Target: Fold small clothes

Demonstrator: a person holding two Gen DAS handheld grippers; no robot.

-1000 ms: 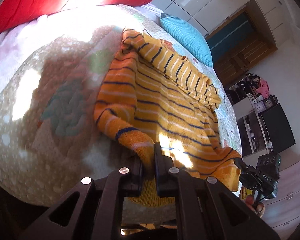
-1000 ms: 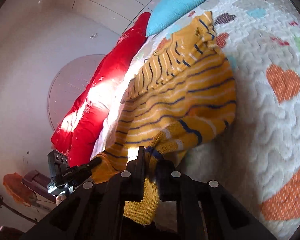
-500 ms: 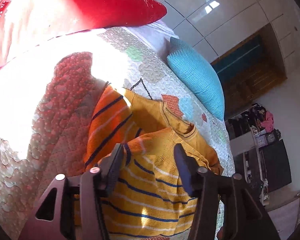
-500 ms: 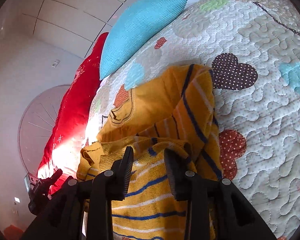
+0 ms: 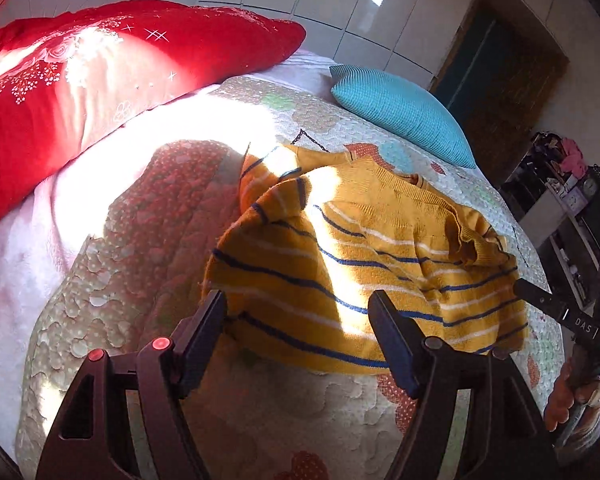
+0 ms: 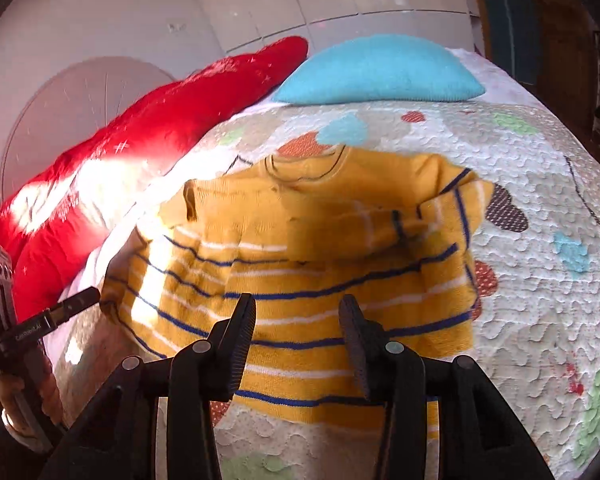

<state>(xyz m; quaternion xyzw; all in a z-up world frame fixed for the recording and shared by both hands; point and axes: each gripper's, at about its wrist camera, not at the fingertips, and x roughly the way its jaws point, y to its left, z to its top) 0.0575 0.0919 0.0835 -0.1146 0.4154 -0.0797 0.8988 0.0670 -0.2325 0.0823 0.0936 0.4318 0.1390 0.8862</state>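
A: Looking at our little yellow striped sweater (image 5: 364, 264), we see it lying on the quilt (image 5: 112, 304), folded over once, with its neck far from us and its folded edge near us.

B: Where is it from our left gripper (image 5: 300, 320)?

A: Right in front of it and a bit below. The fingers have just been opening. They stand wide apart now, with nothing pinched. The near left corner of the sweater sits just past the left finger.

B: And our right gripper (image 6: 298, 332)?

A: Same thing. Its fingers have just been opening too, not as wide, and they hold nothing. The folded edge lies just under and in front of them.

B: Which way is the sweater long?

A: It runs side to side across both grippers. So we think the next fold goes from one side to the other. Each gripper is close to its own end of the near edge, so we cannot say one is nearer.

B: Any words to read?

A: We can read "DAS" on the side of the right gripper in the left view. There is writing on the left gripper too, but it is too small to read.

B: What is around it?

A: A red pillow (image 5: 100, 80) and a blue pillow (image 5: 404, 116) lie far past the sweater.
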